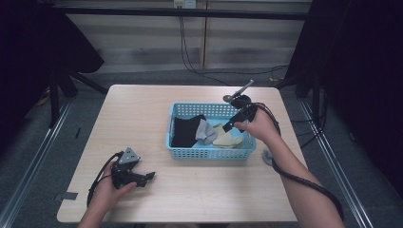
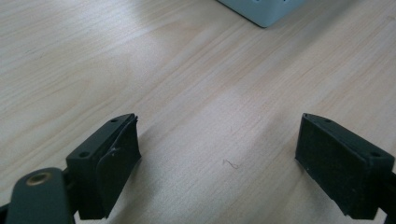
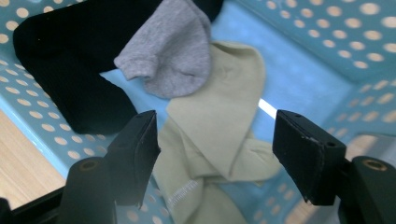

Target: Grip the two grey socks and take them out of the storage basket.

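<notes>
A light blue perforated basket [image 1: 209, 153] stands right of the table's middle. It holds a black sock [image 1: 185, 130], a grey sock [image 1: 206, 132] and a cream sock [image 1: 227, 139]. My right gripper [image 1: 229, 125] hangs over the basket's right half, pointing down and left. In the right gripper view its jaws [image 3: 215, 149] stand apart, open, above the folded cream sock [image 3: 219, 116]; the grey sock [image 3: 173, 56] and black sock [image 3: 70, 60] lie beyond. My left gripper [image 1: 149, 176] rests low at the table's front left, open, with bare wood between its jaws [image 2: 217, 158].
A small grey cloth item [image 1: 267, 156] lies on the wooden table [image 1: 142, 114] just right of the basket. A basket corner [image 2: 266, 11] shows far ahead in the left gripper view. Cables trail over the floor behind the table.
</notes>
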Motion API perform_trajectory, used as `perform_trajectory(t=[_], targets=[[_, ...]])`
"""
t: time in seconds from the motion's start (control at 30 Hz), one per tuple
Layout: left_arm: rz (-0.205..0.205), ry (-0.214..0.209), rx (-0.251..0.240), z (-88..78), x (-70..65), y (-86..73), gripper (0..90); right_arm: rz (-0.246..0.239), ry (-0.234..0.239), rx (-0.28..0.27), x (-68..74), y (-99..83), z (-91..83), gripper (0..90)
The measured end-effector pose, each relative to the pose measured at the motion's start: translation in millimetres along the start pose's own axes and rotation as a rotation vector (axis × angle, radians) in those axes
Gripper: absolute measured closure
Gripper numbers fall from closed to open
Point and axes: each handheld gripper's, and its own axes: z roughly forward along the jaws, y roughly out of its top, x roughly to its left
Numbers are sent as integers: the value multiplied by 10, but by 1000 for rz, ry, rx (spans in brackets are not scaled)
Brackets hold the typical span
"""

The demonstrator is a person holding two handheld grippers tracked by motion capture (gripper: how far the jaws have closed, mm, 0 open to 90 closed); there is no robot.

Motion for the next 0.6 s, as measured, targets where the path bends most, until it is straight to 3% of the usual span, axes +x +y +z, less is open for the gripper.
perform_trajectory(t=[0.27,0.6], targets=[[17,0,9,-7,10,2,129,-35,34,10,188,58,293,308],[14,-2,8,-6,6,0,128,-56,57,-10,341,106,470,300]])
